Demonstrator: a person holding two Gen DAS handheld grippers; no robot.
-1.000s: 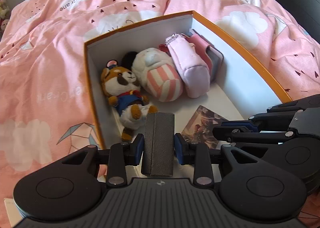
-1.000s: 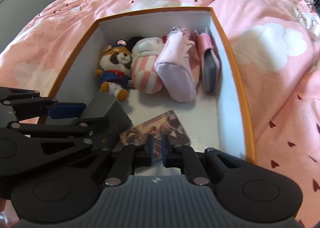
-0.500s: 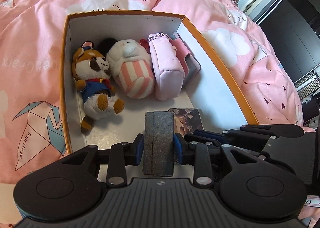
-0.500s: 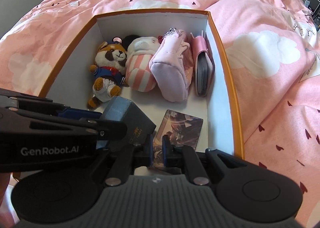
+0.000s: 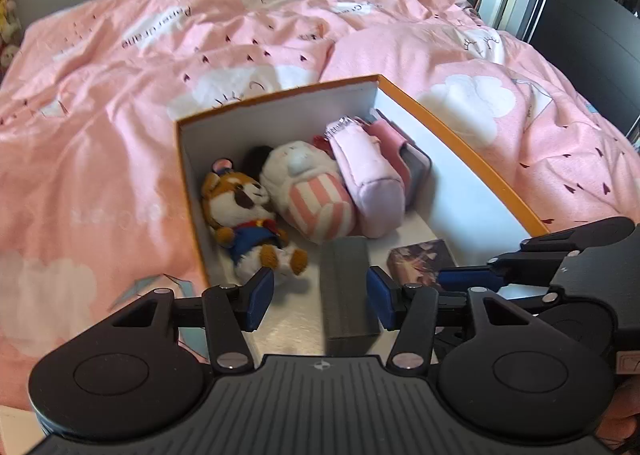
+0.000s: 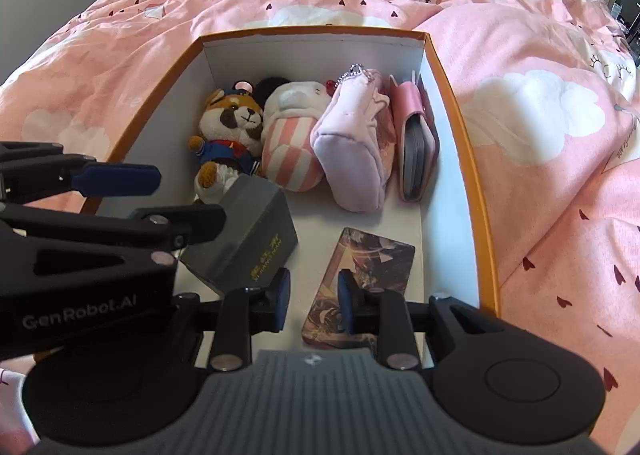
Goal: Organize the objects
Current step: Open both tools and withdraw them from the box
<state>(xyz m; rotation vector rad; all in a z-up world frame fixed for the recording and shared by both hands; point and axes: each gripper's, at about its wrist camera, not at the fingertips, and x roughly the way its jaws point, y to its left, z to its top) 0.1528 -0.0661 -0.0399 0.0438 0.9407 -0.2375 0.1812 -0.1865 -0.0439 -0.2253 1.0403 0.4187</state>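
With its fingers spread wide and gripping nothing, the left gripper (image 5: 318, 301) leaves the grey box (image 6: 248, 231) resting inside the orange box (image 6: 472, 175), just before the fox plush (image 6: 228, 135); the right gripper (image 6: 310, 301), likewise parted and empty, hovers over the picture card (image 6: 368, 275) beside it, probably to straighten the row.

Grey box (image 6: 248, 231) in the orange box (image 6: 476, 191)
It rests tilted on the white floor, beside the picture card (image 6: 360, 275), below the fox plush (image 6: 228, 135).
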